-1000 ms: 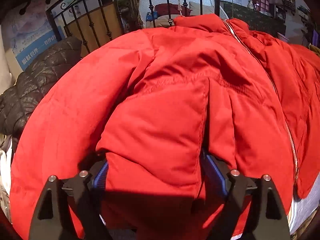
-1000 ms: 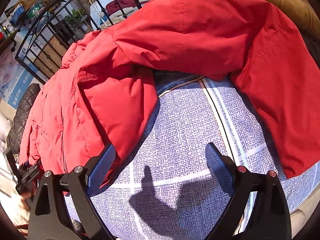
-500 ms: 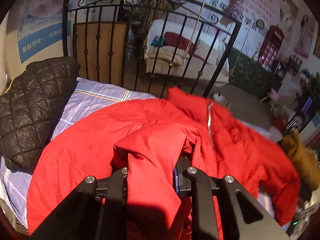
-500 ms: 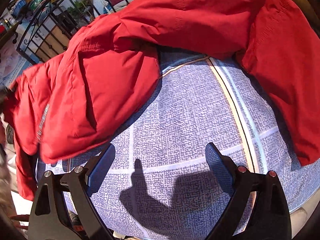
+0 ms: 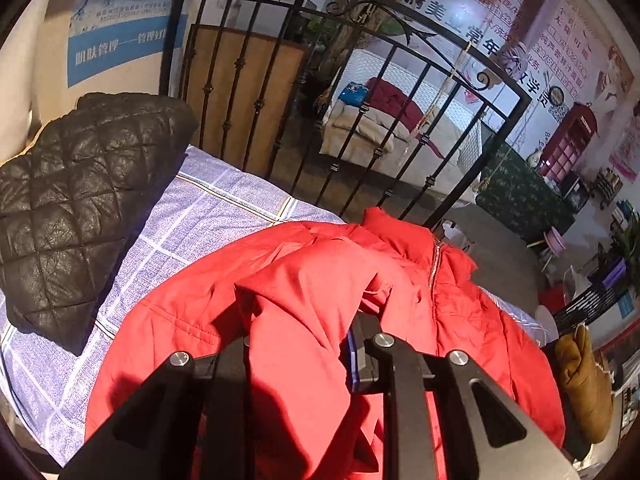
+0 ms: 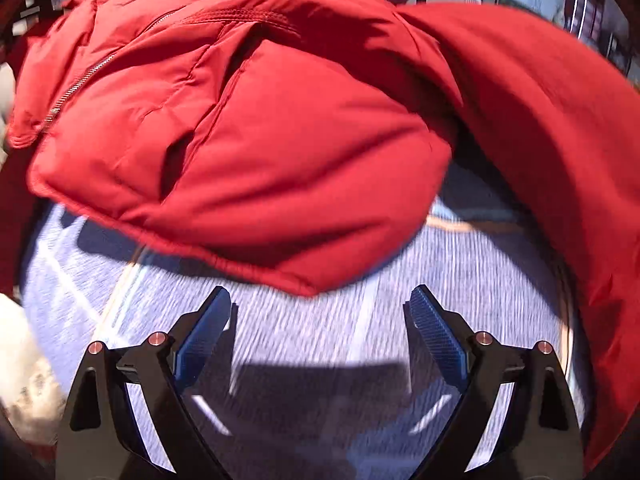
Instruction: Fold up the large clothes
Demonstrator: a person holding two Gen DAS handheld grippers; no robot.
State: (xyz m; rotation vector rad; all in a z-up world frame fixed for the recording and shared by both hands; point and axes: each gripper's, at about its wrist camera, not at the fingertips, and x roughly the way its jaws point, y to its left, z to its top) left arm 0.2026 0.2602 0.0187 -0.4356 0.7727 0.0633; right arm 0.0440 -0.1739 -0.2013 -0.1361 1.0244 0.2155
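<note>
A large red padded jacket (image 5: pixel 320 292) lies on a bed with a blue checked sheet (image 5: pixel 192 224). My left gripper (image 5: pixel 300 356) is shut on a fold of the red jacket and holds it lifted above the bed; the cloth drapes over the fingers. In the right wrist view the jacket (image 6: pixel 256 152) bulges over the sheet (image 6: pixel 320 340), a sleeve hanging down the right side. My right gripper (image 6: pixel 320 320) is open and empty, just short of the jacket's lower hem.
A black quilted jacket (image 5: pixel 76 200) lies on the bed at the left. A black iron bed frame (image 5: pixel 360 120) stands behind the jacket. A brown garment (image 5: pixel 580 380) sits at the right edge. Another bed and posters lie beyond.
My left gripper closed on the red jacket and lifted it up and back. My right gripper stayed open and swung towards the jacket's hem; its view is blurred by motion.
</note>
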